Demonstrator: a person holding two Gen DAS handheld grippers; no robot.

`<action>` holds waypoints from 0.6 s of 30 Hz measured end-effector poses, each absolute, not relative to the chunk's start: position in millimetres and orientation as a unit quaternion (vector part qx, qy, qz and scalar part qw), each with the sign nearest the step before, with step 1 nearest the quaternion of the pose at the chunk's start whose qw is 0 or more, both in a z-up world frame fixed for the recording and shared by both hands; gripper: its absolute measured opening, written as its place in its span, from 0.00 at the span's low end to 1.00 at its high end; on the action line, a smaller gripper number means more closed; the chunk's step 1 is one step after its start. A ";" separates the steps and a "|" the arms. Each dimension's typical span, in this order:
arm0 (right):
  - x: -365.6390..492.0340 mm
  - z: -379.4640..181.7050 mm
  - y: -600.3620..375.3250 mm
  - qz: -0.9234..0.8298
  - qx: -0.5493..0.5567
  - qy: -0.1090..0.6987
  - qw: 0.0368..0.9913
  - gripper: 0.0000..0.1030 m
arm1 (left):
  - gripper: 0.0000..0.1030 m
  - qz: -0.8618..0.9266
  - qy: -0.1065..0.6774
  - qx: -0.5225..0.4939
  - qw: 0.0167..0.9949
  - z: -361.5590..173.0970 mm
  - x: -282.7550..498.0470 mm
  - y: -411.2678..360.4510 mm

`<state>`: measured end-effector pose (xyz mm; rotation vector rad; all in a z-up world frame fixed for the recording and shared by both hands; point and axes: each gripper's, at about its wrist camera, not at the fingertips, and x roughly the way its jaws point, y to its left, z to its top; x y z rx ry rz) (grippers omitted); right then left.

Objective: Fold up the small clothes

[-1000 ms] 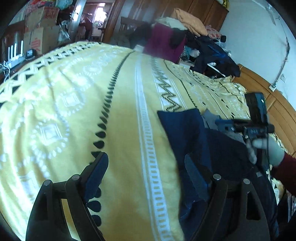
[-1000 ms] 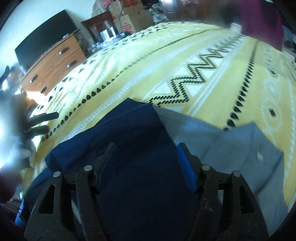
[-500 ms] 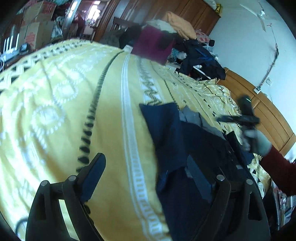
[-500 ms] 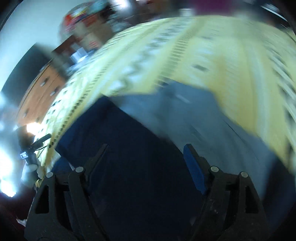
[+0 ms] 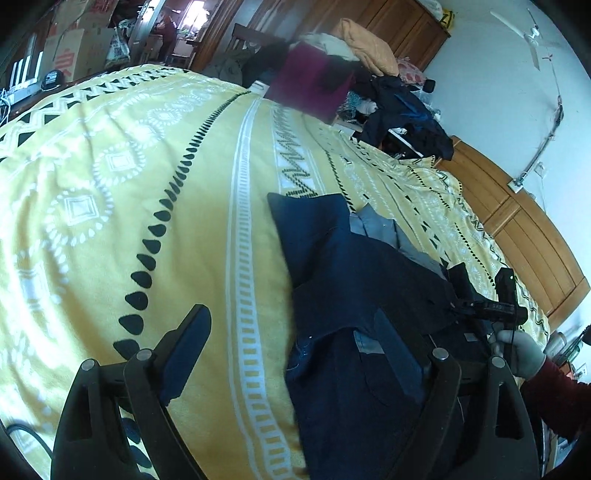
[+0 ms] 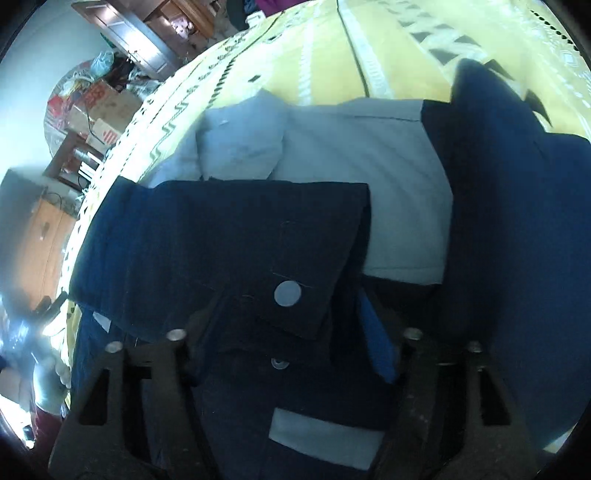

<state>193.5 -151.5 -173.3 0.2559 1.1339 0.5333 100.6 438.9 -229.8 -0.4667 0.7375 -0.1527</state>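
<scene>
On the bedspread (image 5: 110,177), one navy garment (image 5: 343,266)

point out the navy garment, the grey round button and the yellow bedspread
navy garment (image 5: 365,273), left wrist view, on its flat upper panel
grey round button (image 6: 287,293), right wrist view, on its centre
yellow bedspread (image 5: 110,206), left wrist view, on a bare patterned stretch

Garment (image 5: 354,280) on bedspread (image 5: 147,184) (right side), clothes pile (image 5: 369,85) behind

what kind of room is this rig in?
Most likely a lived-in bedroom: a bed under a yellow patterned bedspread, wooden wardrobes behind a heap of clothes, and a navy garment laid out for folding.
</scene>
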 end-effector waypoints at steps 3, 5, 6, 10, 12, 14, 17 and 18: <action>189.9 -173.7 -159.9 0.273 0.135 0.528 0.793 0.12 | 0.89 -0.067 0.363 -0.232 0.900 -234.3 102.5 438.8; 187.6 -168.0 -166.9 0.278 0.131 0.520 0.797 0.11 | 0.90 -0.066 0.369 -0.229 0.898 -237.2 106.4 436.8; 186.9 -162.7 -169.5 0.275 0.122 0.515 0.803 0.11 | 0.90 -0.065 0.375 -0.225 0.897 -238.8 108.9 434.9; 187.4 -151.5 -190.3 0.247 0.094 0.514 0.816 0.11 | 0.91 -0.065 0.390 -0.207 0.895 -242.7 114.0 426.9; 189.4 -157.3 -189.3 0.247 0.089 0.524 0.810 0.11 | 0.91 -0.065 0.391 -0.205 0.895 -244.6 114.8 425.3; 189.9 -160.2 -181.2 0.248 0.071 0.528 0.809 0.12 | 0.91 -0.063 0.392 -0.207 0.894 -247.4 116.1 425.6; 189.5 -153.5 -177.2 0.235 0.053 0.520 0.819 0.15 | 0.91 -0.057 0.393 -0.205 0.895 -248.1 116.4 424.2; 187.8 -149.0 -176.2 0.227 0.047 0.515 0.826 0.19 | 0.91 -0.056 0.393 -0.201 0.896 -246.5 116.8 423.2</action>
